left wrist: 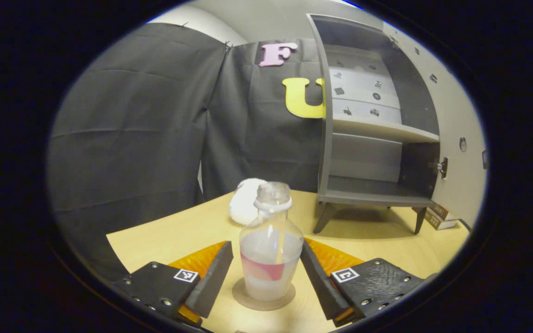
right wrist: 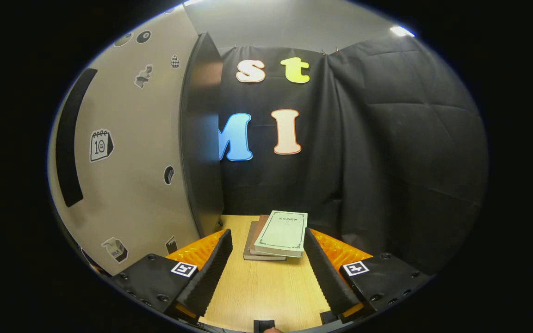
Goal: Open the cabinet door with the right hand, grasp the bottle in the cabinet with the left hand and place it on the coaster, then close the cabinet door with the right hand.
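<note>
Left claw (left wrist: 266,273) released, bottle (left wrist: 270,252) upright between fingers, on coaster (left wrist: 263,300).

The left gripper view looks low across the table (left wrist: 174,226), close before the cabinet (left wrist: 368,138). The right gripper view faces along that cabinet's open door (right wrist: 155,138), close beside it.

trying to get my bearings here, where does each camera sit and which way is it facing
Left gripper view: rides on the left gripper, facing the bottle standing on the coaster between its open fingers, the open cabinet beyond.
Right gripper view: rides on the right gripper, facing a stack of books past its open fingers, the cabinet door beside it.
Shared: the wooden table and the cabinet door.
</note>
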{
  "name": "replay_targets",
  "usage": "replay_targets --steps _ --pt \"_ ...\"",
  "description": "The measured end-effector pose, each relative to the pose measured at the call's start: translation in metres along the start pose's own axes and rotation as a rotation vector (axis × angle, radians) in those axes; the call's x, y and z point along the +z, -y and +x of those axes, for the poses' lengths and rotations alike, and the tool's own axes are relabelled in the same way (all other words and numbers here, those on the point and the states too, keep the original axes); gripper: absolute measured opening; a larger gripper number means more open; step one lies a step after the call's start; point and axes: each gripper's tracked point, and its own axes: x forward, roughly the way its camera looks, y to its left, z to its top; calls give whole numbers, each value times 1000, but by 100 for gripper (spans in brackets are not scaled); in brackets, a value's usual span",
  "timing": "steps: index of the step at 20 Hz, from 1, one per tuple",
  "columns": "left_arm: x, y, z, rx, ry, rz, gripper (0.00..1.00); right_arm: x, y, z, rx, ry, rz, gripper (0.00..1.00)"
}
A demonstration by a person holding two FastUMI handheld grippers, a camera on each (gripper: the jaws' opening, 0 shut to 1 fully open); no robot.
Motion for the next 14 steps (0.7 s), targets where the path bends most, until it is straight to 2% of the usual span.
replay_targets --steps 3,5,6,7,9,14 --pt "31 7 -4 -7 34 10 89 -4 -5 -1 28 1 34 98" --pt "52 10 -9 -15 59 30 87 -8 -11 -3 55 -7 83 98" --pt "61 12 -12 -14 69 42 89 -8 -13 -4 67 -11 113 94" --pt "72 13 -13 -15 77 50 89 -9 -15 -6 72 -10 139 98" --pt "97 19 -21 -18 101 50 88 -7 -15 -7 72 -5 173 98" --pt "172 38 -60 -10 146 69 87 5 -16 -11 77 29 170 98"
